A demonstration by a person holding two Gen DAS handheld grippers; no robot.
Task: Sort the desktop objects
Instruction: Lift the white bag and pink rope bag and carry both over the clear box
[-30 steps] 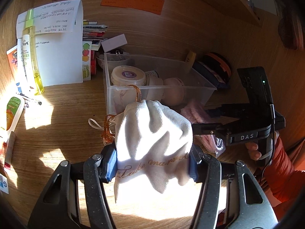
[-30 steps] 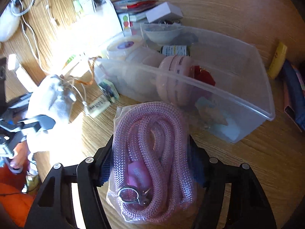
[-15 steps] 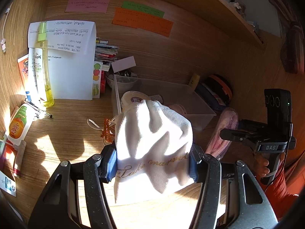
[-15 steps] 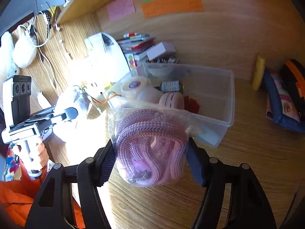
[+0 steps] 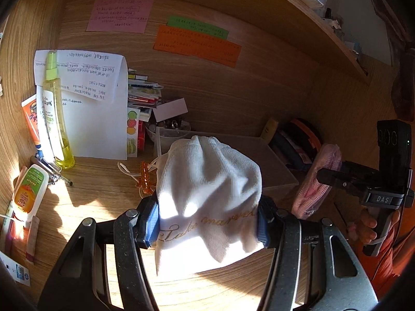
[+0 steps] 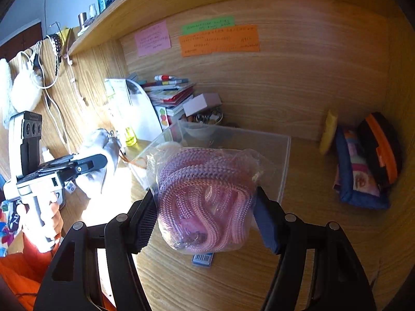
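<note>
A white cloth pouch (image 5: 207, 197) with gold lettering is clamped between the blue pads of the left gripper (image 5: 207, 220), raised clear of the wooden desk (image 5: 98, 197). Its orange drawstring (image 5: 145, 178) hangs at about 9 o'clock from the pouch. A clear plastic bin (image 5: 275, 165) is seen behind the pouch, toward 1 o'clock. A bagged pink rope (image 6: 205, 202) is pinched between the pads of the right gripper (image 6: 207, 223), held above the desk with the bin just behind it at 12 o'clock. A yellow spray bottle (image 5: 54, 114) is stood at 10 o'clock in the left wrist view, against a sheet of paper (image 5: 96, 108). A pencil case (image 6: 363, 165) is lying at 3 o'clock in the right wrist view.
</note>
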